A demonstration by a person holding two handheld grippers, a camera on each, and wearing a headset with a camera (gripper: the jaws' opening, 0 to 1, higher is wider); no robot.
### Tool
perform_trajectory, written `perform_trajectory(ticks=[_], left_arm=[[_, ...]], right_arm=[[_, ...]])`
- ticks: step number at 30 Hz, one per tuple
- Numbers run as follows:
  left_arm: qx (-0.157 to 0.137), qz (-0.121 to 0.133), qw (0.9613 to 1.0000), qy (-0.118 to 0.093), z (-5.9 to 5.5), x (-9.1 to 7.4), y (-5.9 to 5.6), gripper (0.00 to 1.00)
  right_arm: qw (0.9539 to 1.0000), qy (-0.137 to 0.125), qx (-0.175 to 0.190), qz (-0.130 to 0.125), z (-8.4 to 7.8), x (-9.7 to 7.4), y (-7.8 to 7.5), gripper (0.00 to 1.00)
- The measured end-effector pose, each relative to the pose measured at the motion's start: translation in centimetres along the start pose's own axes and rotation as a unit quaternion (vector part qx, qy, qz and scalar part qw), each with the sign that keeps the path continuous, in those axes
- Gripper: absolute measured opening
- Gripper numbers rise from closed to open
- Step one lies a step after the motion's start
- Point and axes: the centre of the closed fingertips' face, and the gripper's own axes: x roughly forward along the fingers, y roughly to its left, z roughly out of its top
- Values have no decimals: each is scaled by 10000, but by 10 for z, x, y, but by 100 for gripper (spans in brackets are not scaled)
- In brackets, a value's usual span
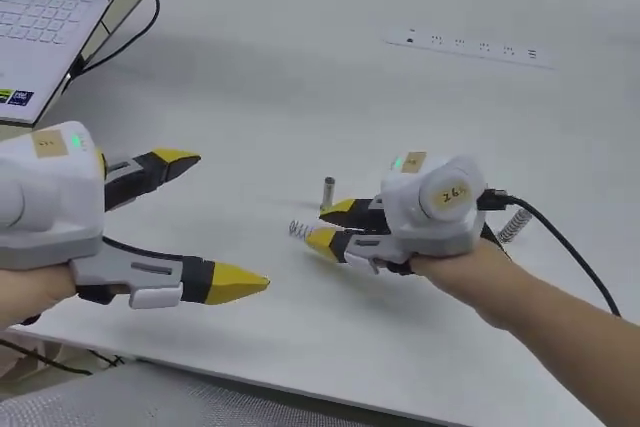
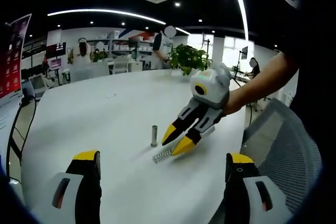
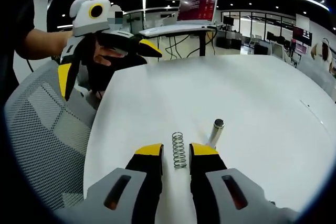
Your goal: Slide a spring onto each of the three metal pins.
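Straddling the spring

Right gripper sits low on the white table, jaws slightly apart with the spring lying between the tips, not pinched. A metal pin stands upright just beside it. Left gripper hovers by the near edge, jaws wide apart.

The left gripper and right gripper share white-grey housings and yellow-tipped black fingers.

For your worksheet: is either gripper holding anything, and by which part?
Nothing held. The spring lies loose between the right gripper's jaws; the left gripper is open.
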Motion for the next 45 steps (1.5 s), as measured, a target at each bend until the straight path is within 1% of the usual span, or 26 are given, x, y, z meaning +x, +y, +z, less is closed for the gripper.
perform_trajectory(ticks=[3,7,11,14,17,18,21,24,27,29,30,33,36,41,45], left_arm=[[-1,2,10000,16,-1,-1,-1,96],[-4,21,10000,5,0,-3,-1,96],[5,29,10000,6,0,-2,0,96],[14,19,10000,28,-1,-1,-1,96],[-4,4,10000,7,-1,-1,-2,96],[-6,2,10000,15,-1,0,-2,96],[-16,6,10000,17,-2,-1,-2,96],[-32,22,10000,24,-4,-2,-2,96],[-34,20,10000,38,-5,-3,-2,96],[-31,12,10000,29,-5,-3,-3,96],[-32,13,10000,30,-5,-4,-3,96],[-10,2,10000,13,-2,-4,-3,96],[14,-14,10000,-31,2,-2,-3,96],[87,-116,9999,-55,9,6,-7,95],[166,-197,9996,-64,14,12,-11,95]], right_arm=[[10000,31,65,31,-3,4,2,18],[9999,124,83,-18,-8,6,1,17],[9998,145,120,-46,-10,8,0,15],[9996,256,106,-78,-17,10,-1,14],[9994,304,134,-89,-20,10,-1,12],[9996,258,98,-100,-19,9,-1,12],[9996,253,56,-112,-19,8,-2,9],[9996,241,-44,-114,-18,7,-3,9],[9993,303,-157,-121,-18,7,-2,8],[9993,273,-221,-101,-14,6,0,8],[9995,232,-195,-79,-12,5,1,8],[9997,142,-219,-13,-4,-3,5,8],[9995,72,-312,43,0,-18,6,8],[9994,-7,-333,-61,1,-39,-1,8],[9994,-141,-285,-145,8,-54,-4,8]])
